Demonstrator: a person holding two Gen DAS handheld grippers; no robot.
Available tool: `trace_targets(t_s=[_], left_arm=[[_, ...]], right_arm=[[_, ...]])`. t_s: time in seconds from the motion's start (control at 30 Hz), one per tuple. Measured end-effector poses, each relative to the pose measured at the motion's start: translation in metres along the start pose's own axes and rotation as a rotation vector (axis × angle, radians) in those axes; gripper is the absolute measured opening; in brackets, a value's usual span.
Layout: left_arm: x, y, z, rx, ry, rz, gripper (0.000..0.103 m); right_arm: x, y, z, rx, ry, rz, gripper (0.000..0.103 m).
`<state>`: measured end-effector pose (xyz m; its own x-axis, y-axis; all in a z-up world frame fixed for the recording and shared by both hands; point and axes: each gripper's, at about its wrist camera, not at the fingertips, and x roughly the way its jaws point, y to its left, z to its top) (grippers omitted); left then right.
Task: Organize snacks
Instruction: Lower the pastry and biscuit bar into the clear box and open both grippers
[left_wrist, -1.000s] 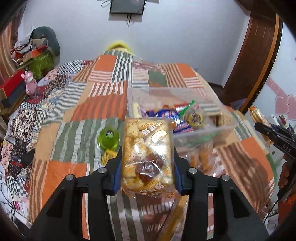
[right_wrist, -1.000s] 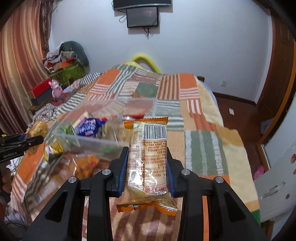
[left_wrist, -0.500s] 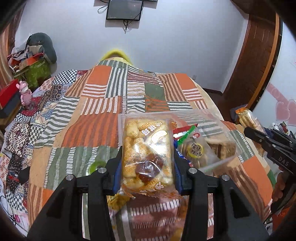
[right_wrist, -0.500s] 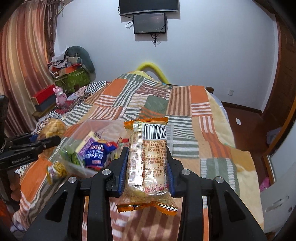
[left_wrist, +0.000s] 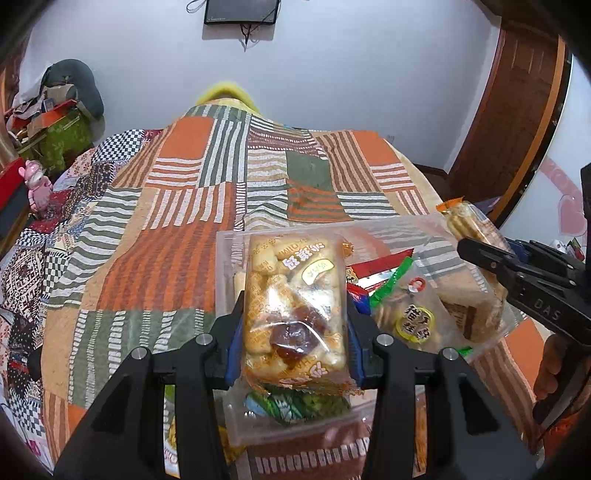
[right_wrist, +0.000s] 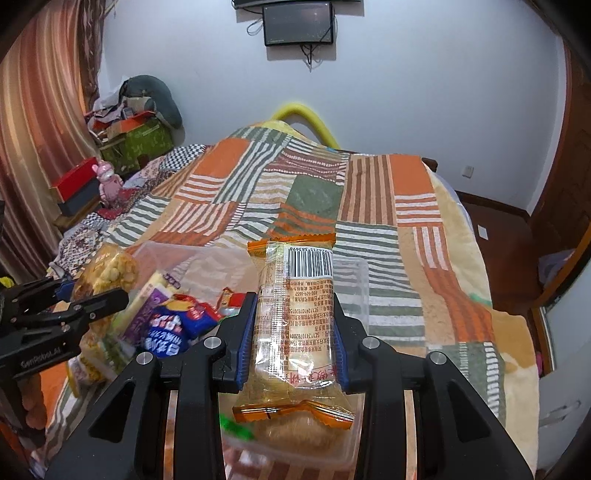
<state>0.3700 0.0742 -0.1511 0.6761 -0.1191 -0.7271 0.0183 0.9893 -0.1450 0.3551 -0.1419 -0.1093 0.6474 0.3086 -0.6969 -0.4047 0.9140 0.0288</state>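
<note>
Both tools (left_wrist: 295, 328) now over bin (left_wrist: 227, 258), quilt (left_wrist: 166, 258) beyond

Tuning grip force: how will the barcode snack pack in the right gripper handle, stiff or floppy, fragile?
The barcode snack pack is probably light and semi-floppy: its crimped film ends stick out unsupported past the right gripper. Likely crushable, since pale soft cake shows through. The glossy film may slip.

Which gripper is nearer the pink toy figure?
Left. The left gripper sits on the pink toy figure's side of the clear bin; the right gripper is across it.
</note>
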Motion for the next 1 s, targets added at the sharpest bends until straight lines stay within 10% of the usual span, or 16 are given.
trace_targets(t_s=[0.43,1.0], left_arm=[[0.013,0.001,-0.001,0.014,0.014,-0.004,0.046],[-0.069,0.029,-0.016,0.018,-0.049,0.045,0.057]], right_arm=[[0.013,-0.007,-0.005,0.019,0.063,0.011,0.038],[-0.058,0.014,-0.012,0.002,-0.046,0.077,0.055]])
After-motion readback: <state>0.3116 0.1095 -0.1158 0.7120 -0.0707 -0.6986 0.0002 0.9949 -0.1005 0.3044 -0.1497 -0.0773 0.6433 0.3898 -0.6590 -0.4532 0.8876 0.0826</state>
